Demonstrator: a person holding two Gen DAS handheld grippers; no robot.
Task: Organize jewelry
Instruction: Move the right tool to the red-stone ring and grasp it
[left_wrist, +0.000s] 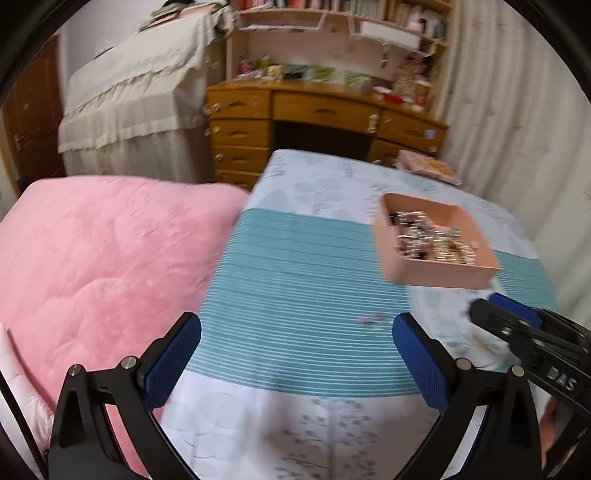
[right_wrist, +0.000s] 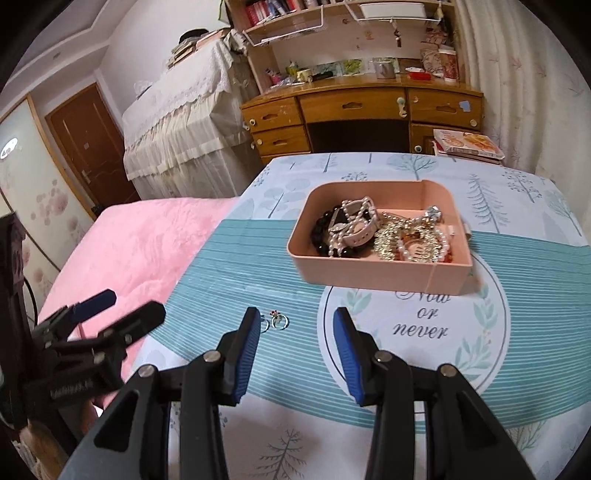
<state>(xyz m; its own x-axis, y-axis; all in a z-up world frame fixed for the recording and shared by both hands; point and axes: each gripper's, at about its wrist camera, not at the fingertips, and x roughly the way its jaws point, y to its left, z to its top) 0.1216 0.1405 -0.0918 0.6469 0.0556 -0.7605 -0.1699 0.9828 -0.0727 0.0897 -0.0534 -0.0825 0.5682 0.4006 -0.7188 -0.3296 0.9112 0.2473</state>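
Looks like the pickup step: two small rings (right_wrist: 275, 320) lie loose on the bedspread (right_wrist: 258, 258), lower centre, just beyond the right gripper (right_wrist: 295, 354) — fingers released, empty. Left gripper (left_wrist: 295, 365) gapes empty too. Pink tray (right_wrist: 373, 275) of jewelry (right_wrist: 380, 232) waits mid-frame — next needs a careful pinch.

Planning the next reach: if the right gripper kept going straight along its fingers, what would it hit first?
Probably the bedsheet itself: the open right gripper angles down at bare striped fabric just right of the small rings. The pink tray lies farther along; depth is hard to judge.
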